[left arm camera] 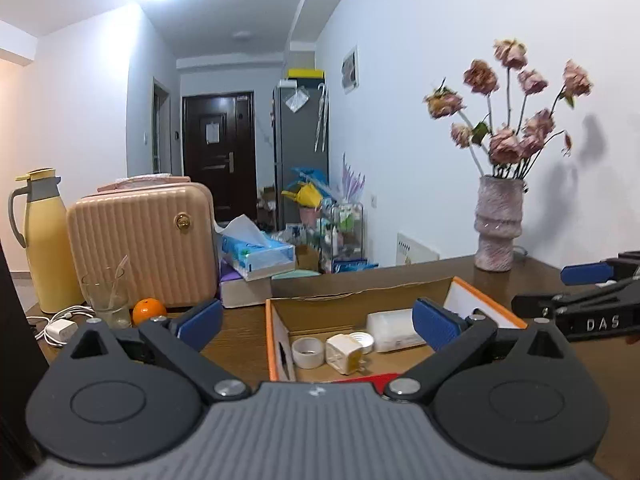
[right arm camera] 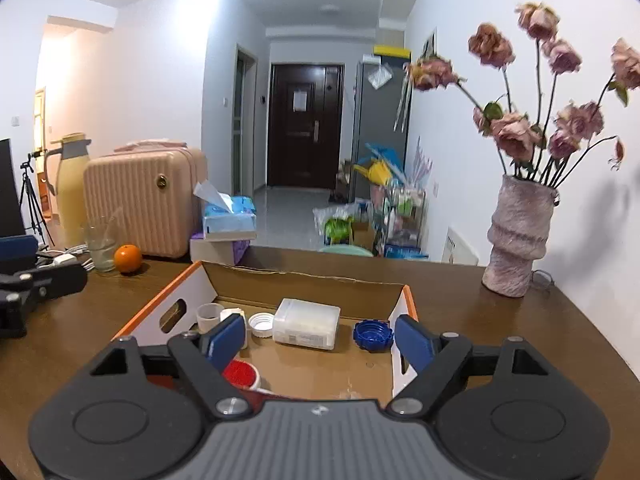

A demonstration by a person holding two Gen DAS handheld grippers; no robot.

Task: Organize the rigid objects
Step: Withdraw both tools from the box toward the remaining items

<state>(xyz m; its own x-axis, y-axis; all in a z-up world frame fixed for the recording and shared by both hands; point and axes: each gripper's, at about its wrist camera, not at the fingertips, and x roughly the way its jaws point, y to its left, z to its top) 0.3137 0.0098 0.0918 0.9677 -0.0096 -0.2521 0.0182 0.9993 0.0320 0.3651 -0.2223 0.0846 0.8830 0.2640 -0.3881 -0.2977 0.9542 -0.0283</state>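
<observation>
An open cardboard box (right arm camera: 372, 298) with orange-edged white sides sits on the brown table. In it lie a clear plastic case (right arm camera: 307, 323), a white cap (right arm camera: 261, 325), a blue cap (right arm camera: 372, 335), a red lid (right arm camera: 240, 374), a white tape roll (left arm camera: 307, 353) and a white plug adapter (left arm camera: 345, 353). My left gripper (left arm camera: 318, 322) stands wide open above the box's near left corner with nothing between its blue pads. My right gripper (right arm camera: 320, 340) hangs open over the near side of the box, holding nothing; it also shows at the right edge of the left wrist view as the right gripper (left arm camera: 580, 292).
A pink vase (right arm camera: 518, 236) of dried roses stands at the back right of the table. At the back left are a pink case (left arm camera: 140, 242), a yellow jug (left arm camera: 42, 240), a glass (left arm camera: 107, 298), an orange (left arm camera: 149, 310), a tissue box (left arm camera: 256, 254) and a white charger (left arm camera: 60, 328).
</observation>
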